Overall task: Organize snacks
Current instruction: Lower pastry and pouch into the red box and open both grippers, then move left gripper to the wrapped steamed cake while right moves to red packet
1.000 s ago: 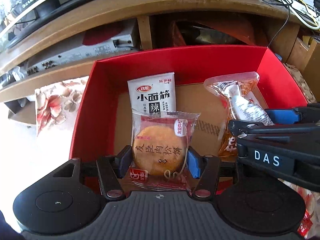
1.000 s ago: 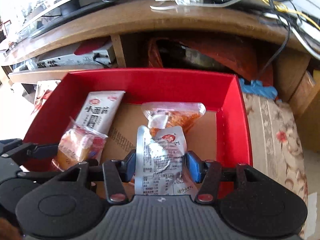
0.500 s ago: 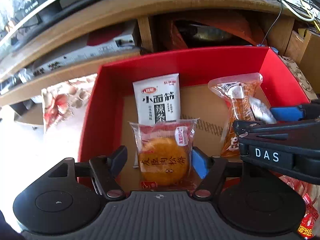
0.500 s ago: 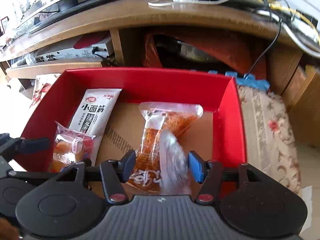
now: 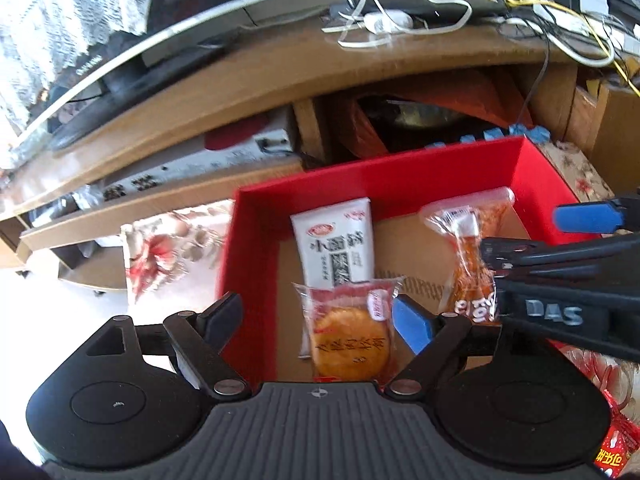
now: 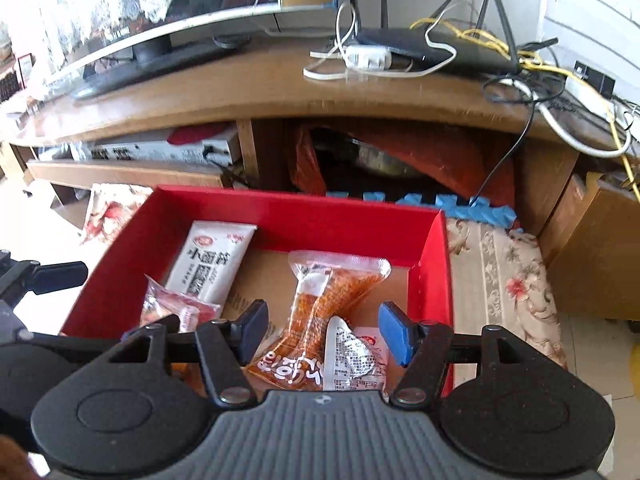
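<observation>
A router (image 6: pixel 436 46) and white cables (image 6: pixel 360 68) sit on the wooden TV stand (image 6: pixel 256 92).

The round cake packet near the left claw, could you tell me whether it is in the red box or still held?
In the box, released. The round cake packet lies on the red box floor; left claw has just opened, pads clear.

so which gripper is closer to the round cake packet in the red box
Left. The left gripper hangs open right over the round cake packet; the right gripper is open over the orange snack pack beside it.
</observation>
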Tool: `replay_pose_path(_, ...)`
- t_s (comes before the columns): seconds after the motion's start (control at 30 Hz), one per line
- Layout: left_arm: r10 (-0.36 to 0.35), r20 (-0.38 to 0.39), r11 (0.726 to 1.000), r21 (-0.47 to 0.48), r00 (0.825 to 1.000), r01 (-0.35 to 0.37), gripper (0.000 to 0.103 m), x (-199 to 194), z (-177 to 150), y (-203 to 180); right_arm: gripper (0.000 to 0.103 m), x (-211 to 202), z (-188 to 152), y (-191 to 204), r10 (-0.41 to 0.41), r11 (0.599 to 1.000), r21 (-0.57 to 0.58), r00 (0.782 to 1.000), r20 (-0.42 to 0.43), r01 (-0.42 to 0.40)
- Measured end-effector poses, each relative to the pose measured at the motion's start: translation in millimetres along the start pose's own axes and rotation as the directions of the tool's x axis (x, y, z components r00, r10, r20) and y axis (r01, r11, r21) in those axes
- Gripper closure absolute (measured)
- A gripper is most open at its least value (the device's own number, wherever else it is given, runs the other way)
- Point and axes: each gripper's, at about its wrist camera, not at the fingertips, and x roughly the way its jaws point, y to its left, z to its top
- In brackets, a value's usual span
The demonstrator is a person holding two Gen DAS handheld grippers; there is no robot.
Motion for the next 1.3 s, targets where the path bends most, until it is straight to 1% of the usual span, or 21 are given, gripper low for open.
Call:
replay_pose_path(0.1,0.000,0.015,1.000,-0.028,1.000,0.001,0.015,-10.4,-1.2,11.2,0.046,-13.6,-0.6,-1.9,0.002,1.000,0.009,1.000,0.017,-0.003)
replay_pose_path(0.23,-0.021,0.009,0.998,-0.057,1.000,0.022,0.014,-23.4,-11.2,24.0,0.046,-27.5,-10.2,-1.4,0.000,1.000,0.003,1.000,0.005,0.000)
replay_pose_path(0.47,-0.052,-0.046,0.994,-0.095,0.998,0.047,0.011,-39.6,-45.9,41.4,0.046,-42.6,-34.6,4.5,0.003,1.000,-0.022,0.999,-0.036,-0.004)
replay_pose_path(0.6,-0.089,-0.089,0.988,-0.131,0.992,0.077,0.011,-44.5,-67.1,48.5,0.046,-50.8,-47.7,7.9,0.009,1.000,-0.023,0.999,-0.053,-0.010)
replay_pose_path(0.8,-0.127,-0.131,0.982,-0.156,0.983,0.106,0.011,-53.4,-91.2,48.5,0.046,-62.1,-62.1,10.4,0.016,0.999,-0.027,0.998,-0.067,-0.018)
replay_pose_path(1.0,-0.159,-0.176,0.975,-0.180,0.971,0.127,0.010,-51.3,-105.2,40.1,0.046,-70.6,-72.2,3.8,0.012,1.000,-0.021,0.997,-0.077,-0.013)
replay_pose_path(1.17,-0.152,-0.212,0.979,-0.165,0.965,0.118,0.010,-39.7,-110.1,27.9,0.044,-77.5,-78.9,-6.6,0.006,1.000,-0.008,0.996,-0.085,-0.007)
replay_pose_path(1.23,-0.162,-0.229,0.977,-0.177,0.960,0.122,0.010,-34.8,-112.5,26.4,0.044,-78.5,-82.3,-11.9,-0.001,1.000,-0.003,0.995,-0.097,0.001)
replay_pose_path(1.3,-0.185,-0.234,0.970,-0.199,0.954,0.140,0.015,-33.5,-114.1,27.9,0.044,-78.4,-85.7,-18.8,-0.011,1.000,0.006,0.994,-0.112,0.011)
